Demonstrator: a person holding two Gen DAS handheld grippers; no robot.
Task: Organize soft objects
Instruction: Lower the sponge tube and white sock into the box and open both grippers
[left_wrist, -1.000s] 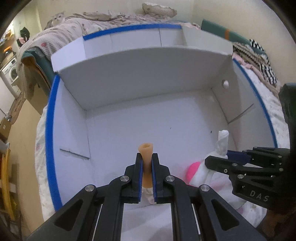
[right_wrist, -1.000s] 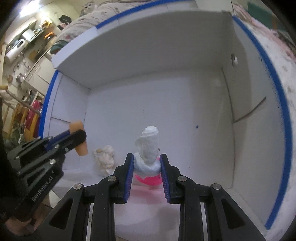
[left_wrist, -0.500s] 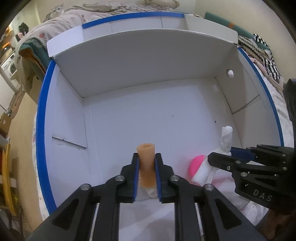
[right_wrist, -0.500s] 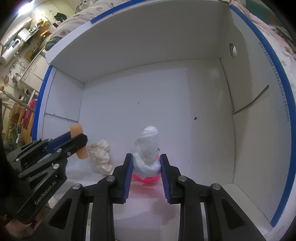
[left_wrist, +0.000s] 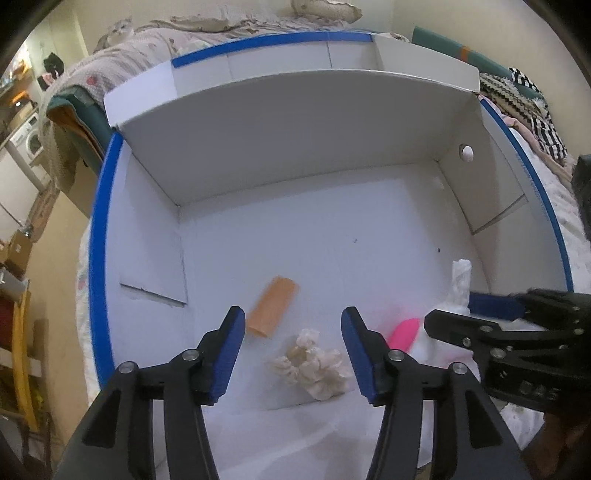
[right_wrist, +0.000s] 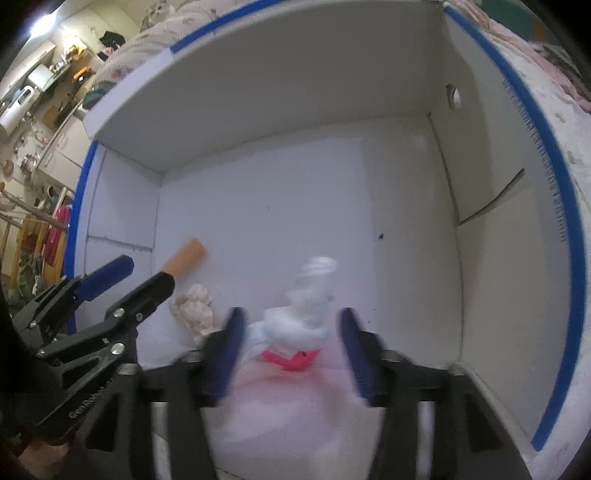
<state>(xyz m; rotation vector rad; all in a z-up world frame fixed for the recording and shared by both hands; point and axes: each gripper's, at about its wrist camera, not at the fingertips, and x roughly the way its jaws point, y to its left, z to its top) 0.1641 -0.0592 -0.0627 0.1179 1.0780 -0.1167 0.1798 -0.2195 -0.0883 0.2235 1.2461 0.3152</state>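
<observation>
Both grippers hang over an open white box (left_wrist: 295, 122) with blue-taped edges (right_wrist: 546, 206). My left gripper (left_wrist: 293, 319) is open and empty. An orange foam roll (left_wrist: 272, 311) lies on the box floor just beyond it, also in the right wrist view (right_wrist: 184, 255). A cream crumpled cloth (left_wrist: 312, 363) lies between the left fingers, also in the right wrist view (right_wrist: 194, 304). My right gripper (right_wrist: 290, 321) is open, blurred. A white and pink soft toy (right_wrist: 306, 317) sits between its fingers, and shows in the left wrist view (left_wrist: 404, 332).
The box rests on a bed with a floral cover (left_wrist: 576, 258). A cat (left_wrist: 118, 31) sits on bedding behind the box. Folded clothes (left_wrist: 528, 107) lie at the back right. Shelves and a washing machine (left_wrist: 26, 144) stand at the left.
My left gripper opened and the orange roll dropped onto the box floor. My right gripper opened and let go of the white and pink toy.
</observation>
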